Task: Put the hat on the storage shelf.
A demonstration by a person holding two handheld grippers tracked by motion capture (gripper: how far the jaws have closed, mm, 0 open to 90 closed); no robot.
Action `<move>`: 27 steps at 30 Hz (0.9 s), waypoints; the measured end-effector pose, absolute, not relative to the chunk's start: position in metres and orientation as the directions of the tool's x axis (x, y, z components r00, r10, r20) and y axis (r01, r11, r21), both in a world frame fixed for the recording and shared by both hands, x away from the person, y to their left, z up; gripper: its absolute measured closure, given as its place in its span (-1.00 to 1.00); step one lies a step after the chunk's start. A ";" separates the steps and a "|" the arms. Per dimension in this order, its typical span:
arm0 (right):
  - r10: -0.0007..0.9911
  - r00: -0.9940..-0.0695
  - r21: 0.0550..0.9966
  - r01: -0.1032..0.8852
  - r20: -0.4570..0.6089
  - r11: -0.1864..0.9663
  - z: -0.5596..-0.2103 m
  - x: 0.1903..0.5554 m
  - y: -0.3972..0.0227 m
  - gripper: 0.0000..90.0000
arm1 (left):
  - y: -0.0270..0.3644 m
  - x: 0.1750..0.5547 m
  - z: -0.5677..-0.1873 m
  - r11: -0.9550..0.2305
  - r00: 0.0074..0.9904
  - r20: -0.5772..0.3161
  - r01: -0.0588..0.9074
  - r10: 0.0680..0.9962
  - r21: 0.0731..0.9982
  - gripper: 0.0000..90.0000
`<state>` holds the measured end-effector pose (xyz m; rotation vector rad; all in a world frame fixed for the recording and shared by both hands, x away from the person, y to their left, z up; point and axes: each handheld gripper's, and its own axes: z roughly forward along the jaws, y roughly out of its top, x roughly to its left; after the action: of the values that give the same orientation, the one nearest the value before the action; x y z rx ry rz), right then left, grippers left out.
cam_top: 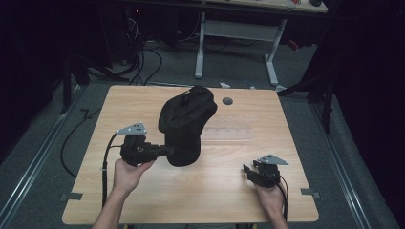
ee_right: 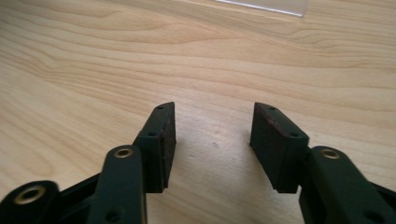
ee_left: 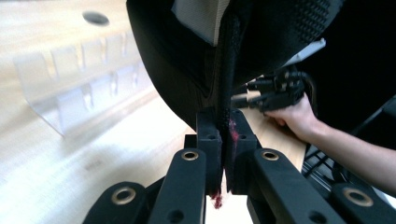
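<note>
High view: left gripper (cam_top: 168, 151) pinches the black cap (cam_top: 185, 125) — right gripper (cam_top: 249, 171) spread, empty, well apart.

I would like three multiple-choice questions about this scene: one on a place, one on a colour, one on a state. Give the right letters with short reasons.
1. Where does the clear plastic rack stand?
A. on the table, beyond the black bag
B. on the floor
C. in the right tongs

2. What colour is the bag?
A. red
B. black
C. white

3. How do the right tongs stand?
A. shut on the bag
B. shut on the rack
C. open, with nothing between them

Answers:
1 A, the rack rests on the wooden table past the bag in the high view.
2 B, its fabric is black in the high view.
3 C, bare wood shows between the pads in the right gripper view, while the left tongs pinch the bag's edge.
</note>
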<state>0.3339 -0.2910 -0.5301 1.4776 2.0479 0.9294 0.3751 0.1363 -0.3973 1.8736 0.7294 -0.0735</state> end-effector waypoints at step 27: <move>0.949 -0.316 0.728 0.646 -0.020 0.230 -0.531 0.341 -0.289 -0.14 | 0.143 0.392 -0.382 -0.151 0.793 -0.252 0.394 0.554 0.907 0.93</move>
<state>0.3411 -0.2892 -0.5307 1.4610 2.0447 0.8662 0.3917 0.1435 -0.3816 1.7719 0.7360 0.1649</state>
